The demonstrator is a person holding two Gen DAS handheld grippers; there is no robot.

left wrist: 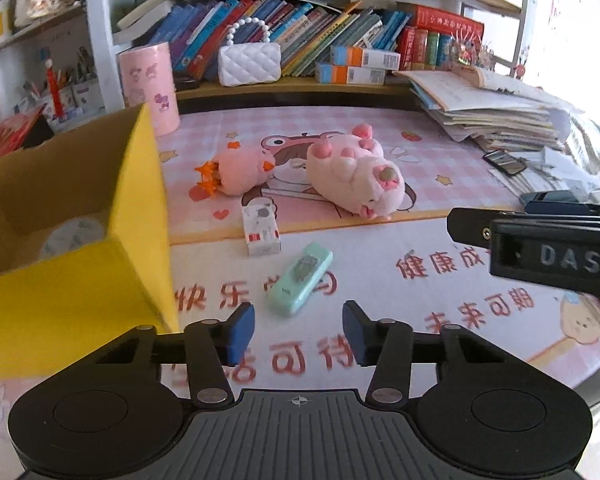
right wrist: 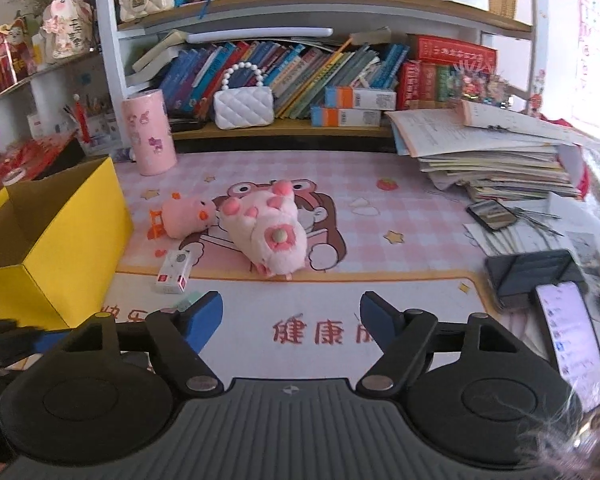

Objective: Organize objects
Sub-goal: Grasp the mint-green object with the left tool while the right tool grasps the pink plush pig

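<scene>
A mint green case (left wrist: 300, 280) lies on the printed desk mat just beyond my left gripper (left wrist: 298, 320), which is open with nothing between its blue pads. Farther off are a small white box (left wrist: 260, 232), a large pink plush (left wrist: 356, 176) and a small pink plush (left wrist: 244, 168). An open yellow box (left wrist: 60, 300) stands at the left with a round item (left wrist: 74, 236) inside. My right gripper (right wrist: 291, 308) is open over the mat, empty, and its body shows at the right of the left wrist view (left wrist: 552, 256). Its left finger partly hides the mint case (right wrist: 188, 302).
A pink cylinder (left wrist: 150, 88) and a white quilted handbag (left wrist: 249, 64) stand at the back by a bookshelf. A tall pile of papers (left wrist: 492, 116) fills the back right. A lit phone (right wrist: 568, 332) and a dark wallet (right wrist: 532, 276) lie at the right.
</scene>
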